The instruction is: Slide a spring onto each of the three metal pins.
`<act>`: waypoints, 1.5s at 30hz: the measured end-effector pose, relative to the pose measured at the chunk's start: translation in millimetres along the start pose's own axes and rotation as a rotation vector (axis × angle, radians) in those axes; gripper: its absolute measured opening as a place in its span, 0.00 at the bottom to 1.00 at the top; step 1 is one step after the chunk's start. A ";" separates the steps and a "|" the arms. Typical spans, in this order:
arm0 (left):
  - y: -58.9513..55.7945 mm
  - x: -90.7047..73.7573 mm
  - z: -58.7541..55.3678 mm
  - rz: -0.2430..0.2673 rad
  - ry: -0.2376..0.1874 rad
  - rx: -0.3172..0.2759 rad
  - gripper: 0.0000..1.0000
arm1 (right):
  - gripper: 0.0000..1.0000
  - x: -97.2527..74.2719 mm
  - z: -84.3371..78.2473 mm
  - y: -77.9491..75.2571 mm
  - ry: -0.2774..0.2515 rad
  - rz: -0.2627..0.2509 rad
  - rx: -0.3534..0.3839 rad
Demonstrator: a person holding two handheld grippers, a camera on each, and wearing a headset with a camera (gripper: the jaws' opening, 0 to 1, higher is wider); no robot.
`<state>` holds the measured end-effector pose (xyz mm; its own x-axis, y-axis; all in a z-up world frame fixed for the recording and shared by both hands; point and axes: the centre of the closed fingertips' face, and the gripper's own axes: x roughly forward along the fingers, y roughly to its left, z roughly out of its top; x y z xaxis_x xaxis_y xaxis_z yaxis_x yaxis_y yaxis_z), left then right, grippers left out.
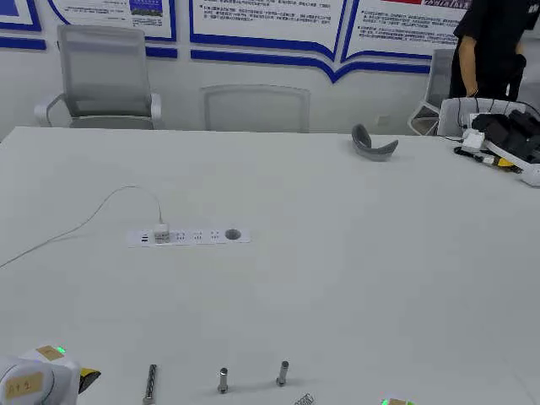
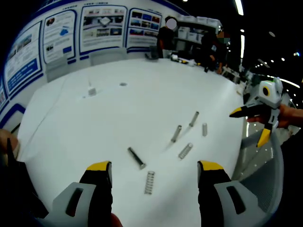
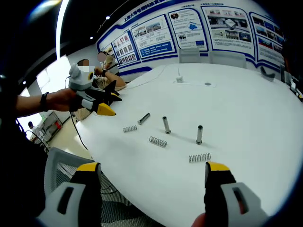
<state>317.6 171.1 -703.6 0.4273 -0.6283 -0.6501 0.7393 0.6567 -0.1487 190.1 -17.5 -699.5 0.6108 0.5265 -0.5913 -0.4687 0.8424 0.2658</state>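
Note:
Three metal pins stand near the table's front edge: one lying flat (image 1: 149, 384), two upright (image 1: 223, 380) (image 1: 283, 373). A spring (image 1: 304, 399) lies just beyond the right pin. In the right gripper view three loose springs (image 3: 129, 128) (image 3: 157, 141) (image 3: 199, 157) lie in front of the pins (image 3: 144, 118) (image 3: 165, 125) (image 3: 199, 134). My right gripper (image 3: 152, 166) is open, held off the table edge, nothing between its jaws. My left gripper (image 2: 155, 166) is open too, above a spring (image 2: 149, 182) and the lying pin (image 2: 136, 157); it also shows at the bottom left (image 1: 84, 380).
A white power strip (image 1: 190, 236) with a plugged charger and cable lies mid-table. A grey curved piece (image 1: 373, 143) and black-and-white gear (image 1: 506, 139) sit at the far right. Chairs (image 1: 101, 80) line the far side; a person in black (image 1: 494, 46) stands there.

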 end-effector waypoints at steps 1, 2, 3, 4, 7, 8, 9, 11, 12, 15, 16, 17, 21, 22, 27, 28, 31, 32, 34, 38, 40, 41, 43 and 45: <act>2.1 1.3 1.3 0.000 -0.003 -0.006 0.74 | 0.92 -0.2 0.0 0.2 -0.001 0.000 0.002; 4.6 3.4 2.3 -0.002 -0.001 -0.013 0.74 | 0.92 -0.5 0.4 0.6 -0.003 0.000 0.005; 6.6 5.0 2.7 -0.001 0.001 -0.016 0.73 | 0.91 -0.6 0.7 0.9 -0.004 0.000 0.006; 8.4 6.3 3.0 0.001 0.001 -0.016 0.73 | 0.91 -0.4 1.1 0.8 -0.006 0.000 0.007; 17.0 12.6 3.3 0.008 0.004 -0.036 0.71 | 0.90 0.1 3.0 2.3 -0.010 0.004 0.016; 18.6 14.1 3.5 0.009 0.004 -0.046 0.69 | 0.89 0.5 2.6 2.7 -0.006 0.007 0.022; 20.7 16.1 3.2 0.010 0.005 -0.055 0.67 | 0.87 0.6 1.9 2.4 0.000 0.006 0.026; 24.8 20.8 2.1 0.014 0.011 -0.070 0.62 | 0.87 1.2 2.3 1.3 -0.002 0.000 0.025; 26.7 23.8 1.5 0.019 0.014 -0.075 0.62 | 0.87 1.2 3.0 1.8 -0.004 0.001 0.026; 30.2 31.5 0.6 0.017 0.019 -0.087 0.63 | 0.88 1.8 4.8 1.3 -0.010 0.001 0.027; 31.4 34.1 0.1 0.018 0.021 -0.089 0.63 | 0.88 1.9 5.0 0.6 -0.011 0.001 0.028; 31.3 36.8 0.0 0.017 0.026 -0.090 0.63 | 0.88 2.0 5.3 0.1 -0.012 0.000 0.028; 35.2 50.5 -5.4 0.013 0.044 -0.102 0.63 | 0.88 2.0 4.1 -0.3 -0.009 0.001 0.032; 36.5 54.7 -7.4 0.013 0.051 -0.108 0.63 | 0.88 2.1 3.6 -0.8 -0.007 0.001 0.032; 38.1 68.2 -12.5 0.012 0.074 -0.127 0.60 | 0.88 2.1 1.8 -1.7 -0.001 0.001 0.031; 38.5 70.3 -13.2 0.013 0.076 -0.127 0.60 | 0.88 2.0 1.0 -2.2 0.001 0.000 0.034; 35.3 74.0 -14.6 0.012 0.087 -0.134 0.58 | 0.88 1.9 -1.1 -3.6 0.004 -0.001 0.040; 35.0 75.6 -15.4 0.014 0.091 -0.142 0.57 | 0.88 1.5 -0.8 -3.3 0.003 -0.001 0.042; 34.5 78.3 -16.8 0.015 0.097 -0.150 0.55 | 0.88 1.9 -1.8 -3.7 0.004 0.000 0.045; 35.5 81.1 -18.2 0.027 0.105 -0.177 0.49 | 0.88 2.9 -3.4 -4.1 0.010 0.001 0.048; 37.0 83.0 -18.4 0.032 0.106 -0.193 0.47 | 0.88 3.8 -3.6 -4.1 0.010 0.001 0.049; 37.6 83.5 -18.4 0.034 0.107 -0.197 0.45 | 0.88 4.2 -3.8 -4.0 0.011 0.002 0.050; 38.1 84.7 -17.8 0.035 0.106 -0.207 0.41 | 0.88 4.9 -4.3 -3.5 0.015 0.004 0.051; 39.4 86.3 -17.7 0.042 0.107 -0.216 0.39 | 0.88 5.8 -4.9 -3.5 0.017 0.006 0.053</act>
<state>374.4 150.1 -778.8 0.3888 -0.5586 -0.7327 0.5887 0.7624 -0.2688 192.1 -18.0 -707.6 0.5972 0.5301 -0.6019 -0.4379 0.8442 0.3090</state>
